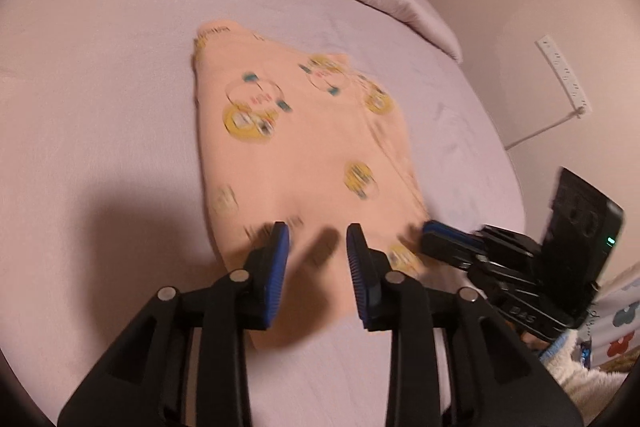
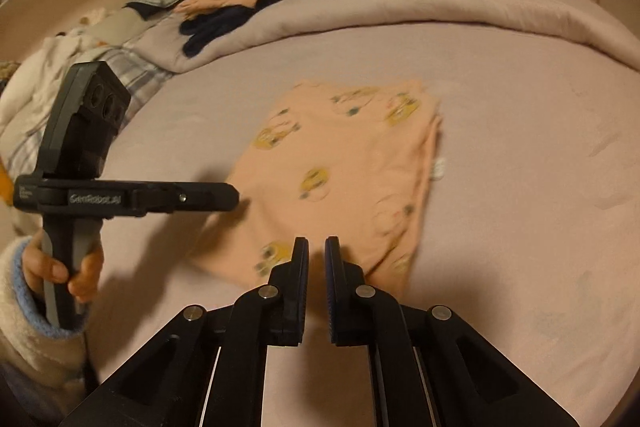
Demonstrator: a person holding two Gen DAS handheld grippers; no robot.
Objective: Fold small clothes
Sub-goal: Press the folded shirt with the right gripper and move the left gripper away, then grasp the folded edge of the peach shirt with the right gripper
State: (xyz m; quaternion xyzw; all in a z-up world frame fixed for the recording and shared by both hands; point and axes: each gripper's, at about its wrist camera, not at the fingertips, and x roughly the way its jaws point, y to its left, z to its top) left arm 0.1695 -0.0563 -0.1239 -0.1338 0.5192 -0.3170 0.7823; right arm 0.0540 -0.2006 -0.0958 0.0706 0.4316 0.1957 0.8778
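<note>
Left wrist view: a folded peach garment (image 1: 304, 147) printed with yellow cartoon figures lies flat on the lilac bedsheet (image 1: 100, 87), near the middle of the bed, with its narrow end toward the far side. The left gripper (image 1: 318, 239) hangs over the garment's near edge, its blue-padded jaws partly spread with nothing between them; whether the tips touch the cloth is unclear through the blur. At the near right corner of the garment sits the right gripper (image 1: 430, 231), its jaws pressed together; it cannot be told whether any cloth is caught in them.

Right wrist view: the same garment (image 2: 344, 171) shows as a rough rectangle, a small white tag (image 2: 438, 169) poking out at its right edge. The right gripper (image 2: 316, 247) hovers at the near hem, jaws all but together and apparently empty. To the left, a hand (image 2: 76, 273) in a cream sleeve with a blue cuff grips the other tool's handle. A rolled duvet (image 2: 440, 11) borders the far side of the bed, with dark and peach clothes (image 2: 224, 7) heaped at the far left.
</note>
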